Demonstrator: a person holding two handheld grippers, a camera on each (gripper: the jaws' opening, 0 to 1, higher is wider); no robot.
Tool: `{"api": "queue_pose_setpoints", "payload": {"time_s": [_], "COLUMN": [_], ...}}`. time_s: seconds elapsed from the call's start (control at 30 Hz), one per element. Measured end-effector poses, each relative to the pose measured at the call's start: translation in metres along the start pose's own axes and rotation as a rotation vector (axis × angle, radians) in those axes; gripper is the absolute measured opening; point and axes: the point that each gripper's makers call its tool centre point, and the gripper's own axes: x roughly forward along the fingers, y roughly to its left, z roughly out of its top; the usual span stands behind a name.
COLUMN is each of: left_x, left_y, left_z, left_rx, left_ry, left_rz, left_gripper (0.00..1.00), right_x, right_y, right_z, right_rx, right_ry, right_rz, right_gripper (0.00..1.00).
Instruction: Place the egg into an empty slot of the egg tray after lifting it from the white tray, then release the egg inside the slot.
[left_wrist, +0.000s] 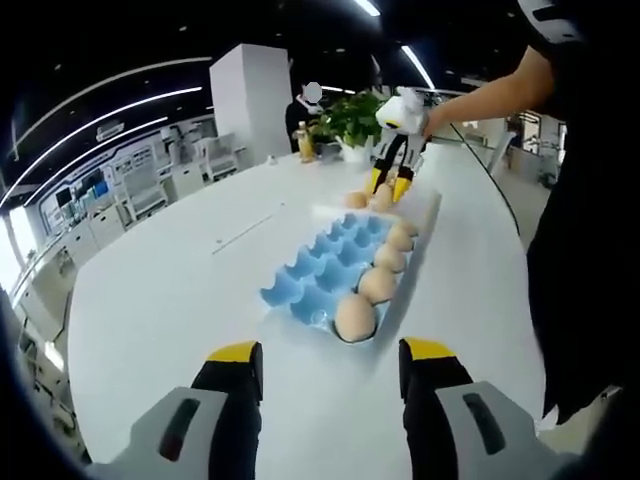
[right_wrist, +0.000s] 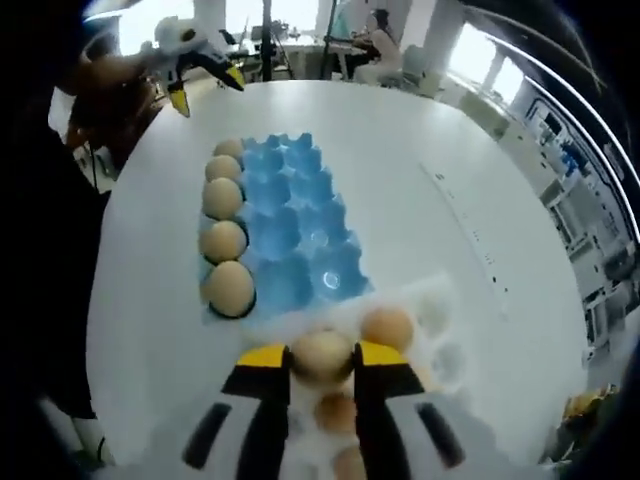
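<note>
A blue egg tray lies on the white table, with several brown eggs filling its left column; the other slots are bare. Just before it sits the white tray, which holds more eggs. My right gripper is over the white tray, shut on one brown egg held between its yellow tips. From the left gripper view, the blue tray stretches away and the right gripper stands at its far end. My left gripper hangs open before the tray's near end, holding nothing.
A person's arm and dark clothing run along the table's right edge. A potted plant and a bottle stand at the far end. Bare white tabletop spreads left of the blue tray.
</note>
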Motion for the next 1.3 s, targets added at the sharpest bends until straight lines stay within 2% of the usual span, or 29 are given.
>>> {"api": "queue_pose_setpoints", "payload": {"time_s": [0.23, 0.57, 1.3], "left_x": [0.002, 0.002, 0.003], "left_y": [-0.001, 0.0, 0.002], "left_z": [0.002, 0.0, -0.003], "left_rx": [0.008, 0.006, 0.008], "left_ry": [-0.004, -0.003, -0.002], "left_rz": [-0.007, -0.008, -0.014], "left_gripper": [0.55, 0.55, 0.56], "right_x": [-0.006, 0.006, 0.046], "right_y": [0.002, 0.01, 0.034], "right_z": [0.012, 0.033, 0.114], "right_rx": [-0.015, -0.052, -0.147], "right_ry": [-0.02, -0.039, -0.138], "right_rz": [-0.002, 0.02, 0.104], "right_gripper": [0.24, 0.24, 0.24]}}
